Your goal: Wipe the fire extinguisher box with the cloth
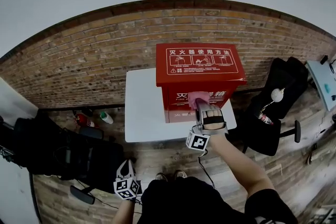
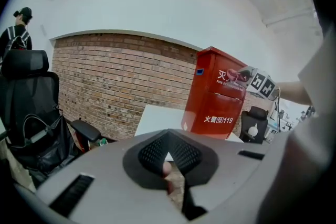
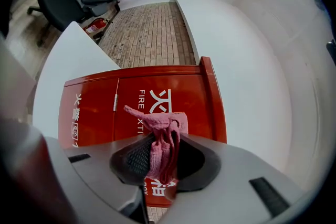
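The red fire extinguisher box [image 1: 199,68] stands on a white table [image 1: 143,113] against a brick wall. My right gripper [image 1: 201,104] is shut on a pink cloth [image 1: 198,96] and holds it against the box's front face, near the white lettering. In the right gripper view the cloth [image 3: 161,141] hangs bunched between the jaws of that gripper [image 3: 160,136], touching the red box [image 3: 157,97]. My left gripper [image 1: 126,169] hangs low by my body, away from the table. Its jaws [image 2: 169,136] are shut with nothing in them and point toward the box [image 2: 216,94].
Black office chairs and bags stand on the floor at the left [image 1: 63,149] and right [image 1: 275,107]. A small red extinguisher [image 1: 84,120] and a green-capped bottle [image 1: 106,118] lie by the wall. A person [image 2: 17,31] stands far off at the left.
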Demonstrator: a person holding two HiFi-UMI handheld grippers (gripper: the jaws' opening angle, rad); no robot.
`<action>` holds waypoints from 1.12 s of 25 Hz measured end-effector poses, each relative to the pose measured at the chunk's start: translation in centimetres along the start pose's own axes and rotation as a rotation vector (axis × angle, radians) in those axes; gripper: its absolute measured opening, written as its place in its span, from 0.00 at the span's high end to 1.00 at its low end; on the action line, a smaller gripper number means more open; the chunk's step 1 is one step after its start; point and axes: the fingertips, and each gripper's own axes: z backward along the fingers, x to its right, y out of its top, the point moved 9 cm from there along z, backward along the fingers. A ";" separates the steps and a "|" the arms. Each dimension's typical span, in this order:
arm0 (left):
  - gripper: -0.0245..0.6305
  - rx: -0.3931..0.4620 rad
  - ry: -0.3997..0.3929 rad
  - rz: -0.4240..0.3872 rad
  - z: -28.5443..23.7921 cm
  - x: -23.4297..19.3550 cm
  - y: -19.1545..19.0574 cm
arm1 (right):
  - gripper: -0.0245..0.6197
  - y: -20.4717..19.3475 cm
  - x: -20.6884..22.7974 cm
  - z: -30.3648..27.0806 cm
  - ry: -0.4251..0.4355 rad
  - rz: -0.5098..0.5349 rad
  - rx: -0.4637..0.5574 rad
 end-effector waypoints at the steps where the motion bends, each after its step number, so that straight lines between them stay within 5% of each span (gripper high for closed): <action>1: 0.93 0.001 0.005 0.000 0.1 0.2 -0.1 | 0.81 -0.1 -0.2 0.0 0.001 -0.001 0.003; 28: 0.93 -0.007 0.103 0.032 3.5 2.1 -3.9 | 0.81 -1.0 -5.7 -0.3 0.061 0.024 0.075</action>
